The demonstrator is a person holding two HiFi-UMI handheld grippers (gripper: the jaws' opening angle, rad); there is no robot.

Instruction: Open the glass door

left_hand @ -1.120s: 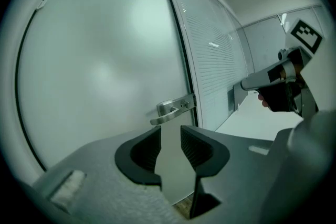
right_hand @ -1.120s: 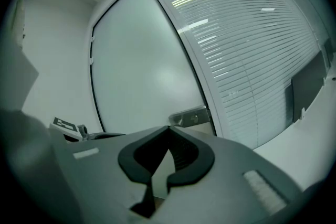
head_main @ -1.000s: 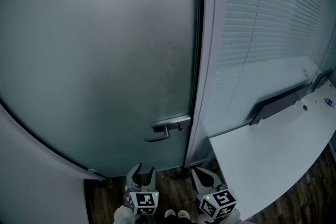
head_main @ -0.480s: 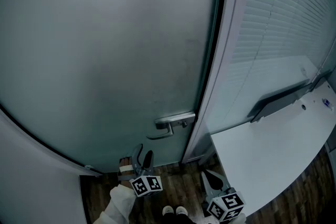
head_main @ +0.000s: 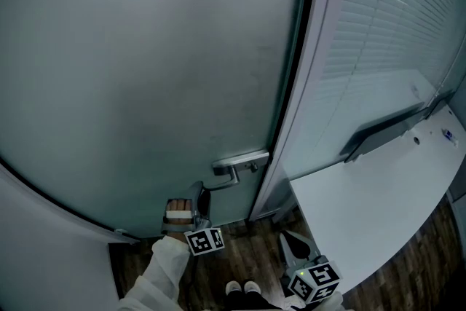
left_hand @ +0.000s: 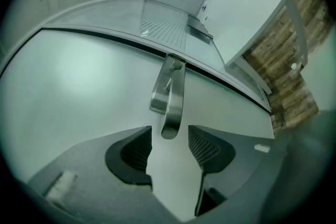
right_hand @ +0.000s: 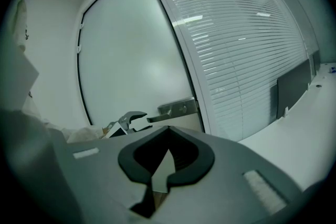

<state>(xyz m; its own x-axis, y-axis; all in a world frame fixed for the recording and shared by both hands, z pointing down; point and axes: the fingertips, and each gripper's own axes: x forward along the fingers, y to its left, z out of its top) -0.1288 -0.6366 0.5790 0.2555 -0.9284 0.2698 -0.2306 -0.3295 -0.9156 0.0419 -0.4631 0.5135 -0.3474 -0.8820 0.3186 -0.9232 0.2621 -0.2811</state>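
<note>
**Left gripper at the lever, door shut**

Glass door (head_main: 145,69): frosted, pale grey-green, nothing readable through it, closing edge flush against the white door frame (head_main: 306,98). Silver lever handle (head_main: 234,170) on a metal plate low on that edge, beside the frame, lever pointing away from the frame across the glass, level.

Left gripper (left_hand: 169,136): rolled on its side, aimed at the free end of the handle. Jaws wide and closing, rounded lever tip just in between the two pads, clear gap either side, no grip yet. Hand (head_main: 178,213) and white sleeve (head_main: 164,266) behind it, below the handle.

Right gripper (right_hand: 167,129): below and right of the handle, well apart from it, near the foot of the frame. Fingertips together, nothing between them.

Right of the handle, past the frame: glass wall with white blinds (head_main: 393,25), white desk (head_main: 378,193) against it, dark flat panel (head_main: 382,135) along the desk's back edge. Below the handle: dark wood floor (head_main: 240,258).
</note>
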